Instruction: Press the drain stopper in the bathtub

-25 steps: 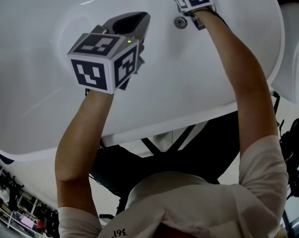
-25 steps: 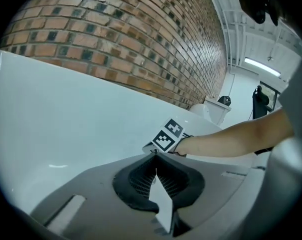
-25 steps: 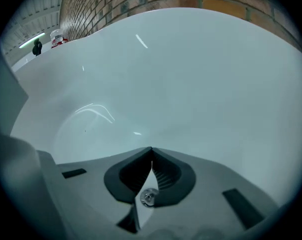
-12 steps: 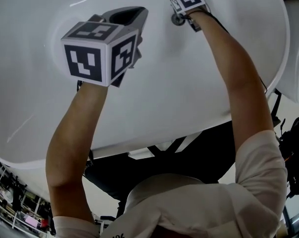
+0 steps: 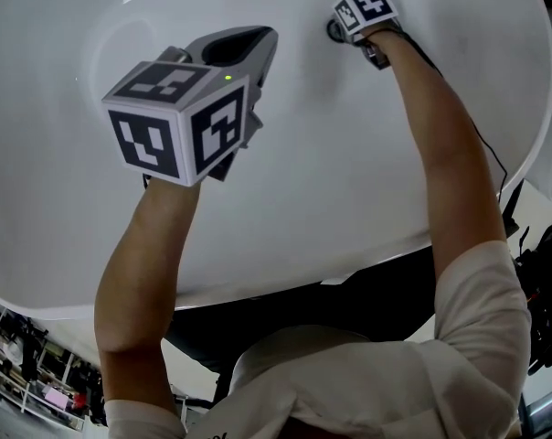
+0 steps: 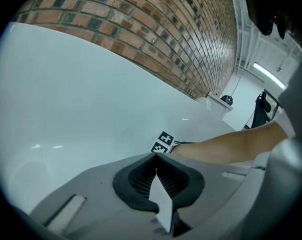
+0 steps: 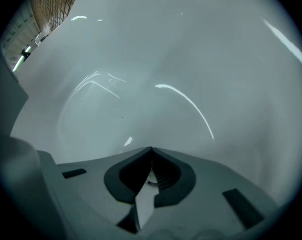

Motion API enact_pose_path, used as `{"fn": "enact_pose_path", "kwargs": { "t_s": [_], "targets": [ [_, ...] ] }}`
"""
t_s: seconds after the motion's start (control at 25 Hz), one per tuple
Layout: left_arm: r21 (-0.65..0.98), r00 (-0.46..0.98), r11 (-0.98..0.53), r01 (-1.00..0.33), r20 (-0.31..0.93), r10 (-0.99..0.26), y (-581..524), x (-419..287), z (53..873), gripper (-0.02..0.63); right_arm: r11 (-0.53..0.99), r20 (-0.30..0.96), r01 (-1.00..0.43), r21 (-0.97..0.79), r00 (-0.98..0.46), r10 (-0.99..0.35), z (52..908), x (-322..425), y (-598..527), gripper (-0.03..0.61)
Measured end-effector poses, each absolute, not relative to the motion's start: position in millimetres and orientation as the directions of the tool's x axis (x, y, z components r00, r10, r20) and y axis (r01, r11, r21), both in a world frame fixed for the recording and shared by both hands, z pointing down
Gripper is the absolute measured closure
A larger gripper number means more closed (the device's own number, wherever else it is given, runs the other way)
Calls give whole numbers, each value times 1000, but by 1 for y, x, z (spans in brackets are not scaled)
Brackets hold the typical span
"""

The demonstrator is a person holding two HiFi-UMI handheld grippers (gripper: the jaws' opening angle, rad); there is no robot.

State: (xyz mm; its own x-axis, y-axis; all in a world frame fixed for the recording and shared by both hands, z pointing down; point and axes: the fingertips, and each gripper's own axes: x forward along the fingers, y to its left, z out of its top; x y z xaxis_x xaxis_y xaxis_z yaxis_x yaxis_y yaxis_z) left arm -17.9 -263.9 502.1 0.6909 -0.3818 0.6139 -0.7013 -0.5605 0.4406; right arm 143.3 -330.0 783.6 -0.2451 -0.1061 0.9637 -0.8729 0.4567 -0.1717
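Observation:
The white bathtub (image 5: 367, 181) fills the head view. Its drain stopper (image 5: 334, 31) shows only as a dark ring at the tub's bottom, mostly hidden under my right gripper (image 5: 347, 26), which stands shut right at it. In the right gripper view the jaws (image 7: 151, 150) meet at their tips, and a sliver of metal shows through the gap behind them. My left gripper (image 5: 265, 37) hangs above the tub floor to the left of the drain, shut on nothing. In the left gripper view its tips (image 6: 154, 154) touch, and the right gripper's marker cube (image 6: 162, 141) lies beyond them.
A brick wall (image 6: 141, 24) rises behind the tub's far rim. A dark stand (image 5: 349, 305) shows under the tub's near edge. Shelves with small items (image 5: 20, 373) are at the lower left. The person's arms reach over the near rim into the tub.
The right gripper has moved over the drain stopper, which showed in full to its left a second ago and is now mostly covered. The left gripper has hardly moved.

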Motion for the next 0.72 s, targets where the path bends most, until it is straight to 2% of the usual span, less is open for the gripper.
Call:
{"fn": "enact_pose_path", "kwargs": {
  "t_s": [0.32, 0.72],
  "targets": [
    [457, 724, -607, -650, 615, -312, -248, -5, 497, 607, 438, 979, -888, -142, -192, -70, 804, 156, -317, 564],
    [476, 739, -619, -625, 617, -272, -243, 9, 502, 607, 370, 967, -907, -200, -244, -75, 806, 162, -320, 562]
  ]
}}
